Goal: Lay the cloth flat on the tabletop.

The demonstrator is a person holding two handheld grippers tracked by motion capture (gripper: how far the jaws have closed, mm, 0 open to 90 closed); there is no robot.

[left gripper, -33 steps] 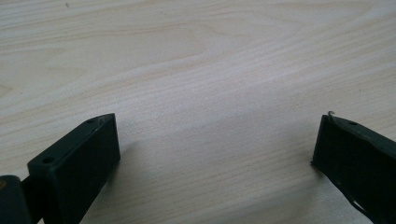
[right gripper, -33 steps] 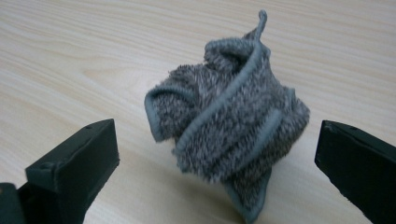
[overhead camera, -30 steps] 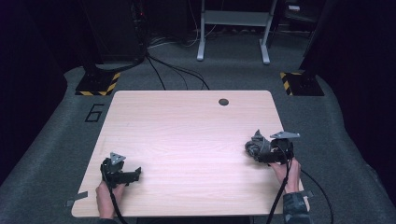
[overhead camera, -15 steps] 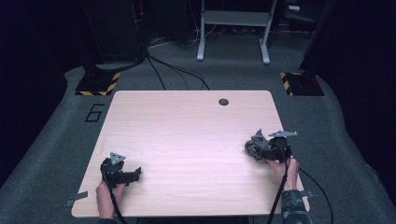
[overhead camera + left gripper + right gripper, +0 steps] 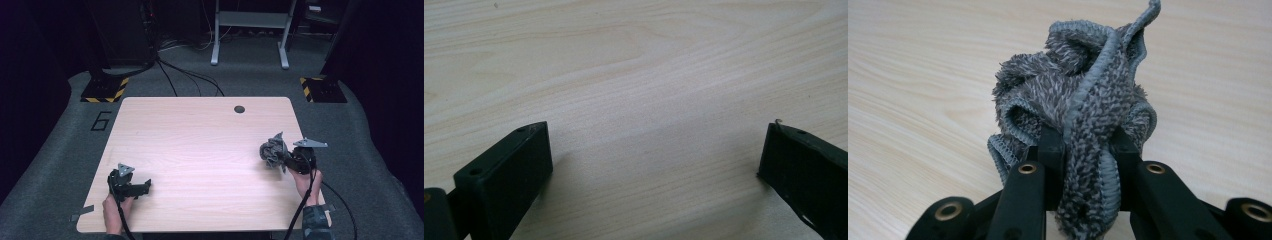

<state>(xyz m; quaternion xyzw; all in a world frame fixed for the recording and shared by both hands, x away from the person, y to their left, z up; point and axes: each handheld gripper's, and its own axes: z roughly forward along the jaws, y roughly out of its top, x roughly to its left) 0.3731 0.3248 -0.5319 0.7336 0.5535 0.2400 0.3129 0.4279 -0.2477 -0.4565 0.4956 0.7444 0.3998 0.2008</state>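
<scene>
Right gripper (image 5: 1087, 150) has just closed, pinching a bunched grey cloth (image 5: 1075, 95) at right; its loose folds could slip free when lifted

Cloths: 1, grey crumpled cloth (image 5: 271, 150), bunched, near table's right edge.
Grippers: 2, left gripper (image 5: 131, 186) & right gripper (image 5: 283, 156).
Jaws per gripper: 2, black.
Grey 3-cornered plates: 2, one atop ea. gripper.
Hands: 2, one per gripper.
Cables off grippers: 2.
Tables: 1, light wood table (image 5: 200, 145).
Holes in tabletop: 1, round dark hole (image 5: 239, 109), far edge.
Yellow-black striped floor pads: 2, left pad (image 5: 105, 90) & right pad (image 5: 322, 89).
Floor numerals: 1, a "6" (image 5: 101, 120).
Grey frame legs at back: 2.
</scene>
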